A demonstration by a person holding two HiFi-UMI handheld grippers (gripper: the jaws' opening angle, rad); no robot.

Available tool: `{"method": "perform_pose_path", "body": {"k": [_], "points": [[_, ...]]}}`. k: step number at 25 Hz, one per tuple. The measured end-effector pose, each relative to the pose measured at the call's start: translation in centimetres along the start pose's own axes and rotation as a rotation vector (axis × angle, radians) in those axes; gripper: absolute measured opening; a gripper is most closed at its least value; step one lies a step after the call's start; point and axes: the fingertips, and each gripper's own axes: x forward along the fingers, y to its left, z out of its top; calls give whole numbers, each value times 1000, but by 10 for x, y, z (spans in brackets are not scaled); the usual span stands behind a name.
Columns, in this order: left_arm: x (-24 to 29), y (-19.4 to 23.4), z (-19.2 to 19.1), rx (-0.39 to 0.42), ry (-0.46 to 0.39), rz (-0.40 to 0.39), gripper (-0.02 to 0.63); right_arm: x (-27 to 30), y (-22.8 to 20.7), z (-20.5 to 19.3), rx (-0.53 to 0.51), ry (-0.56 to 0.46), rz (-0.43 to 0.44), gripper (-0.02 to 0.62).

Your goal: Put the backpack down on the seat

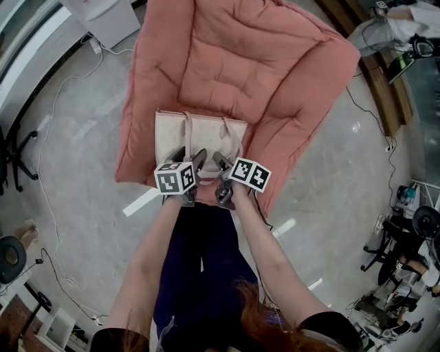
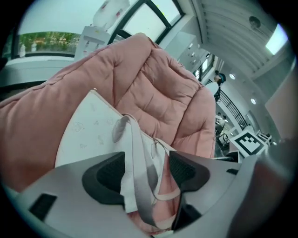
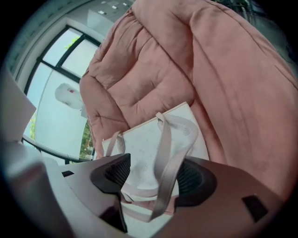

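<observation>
Two cables point(image 1: 371, 117) flank seat point(image 1: 275, 69); backpack point(image 1: 199, 130) (apparently settled) on it.

White cable point(image 1: 40, 148) snaking over glossy grey floor point(image 1: 330, 179); white unit point(image 1: 103, 17) upper left; wooden board point(image 1: 385, 89) upper right.

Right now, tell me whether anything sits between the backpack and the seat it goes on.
Nothing visible does. The backpack already lies on the pink seat, and its straps pass between the open jaws of the left gripper and right gripper.
</observation>
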Motion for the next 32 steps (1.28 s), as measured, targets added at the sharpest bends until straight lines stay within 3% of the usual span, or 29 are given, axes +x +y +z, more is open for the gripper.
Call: {"method": "perform_pose_path", "body": {"k": [3, 5, 14, 19, 32], "points": [[-4, 9, 3, -105, -18, 6, 295, -6, -5, 6, 96, -40, 10, 284], [-11, 11, 3, -127, -21, 9, 296, -12, -6, 5, 119, -45, 11, 284], [-47, 1, -16, -73, 31, -19, 296, -56, -9, -17, 108, -53, -11, 284], [-70, -25, -13, -113, 3, -57, 296, -83, 8, -22, 101, -65, 68, 284], [-133, -91, 35, 97, -79, -140, 296, -150, 93, 3, 1, -160, 262, 284]]}}
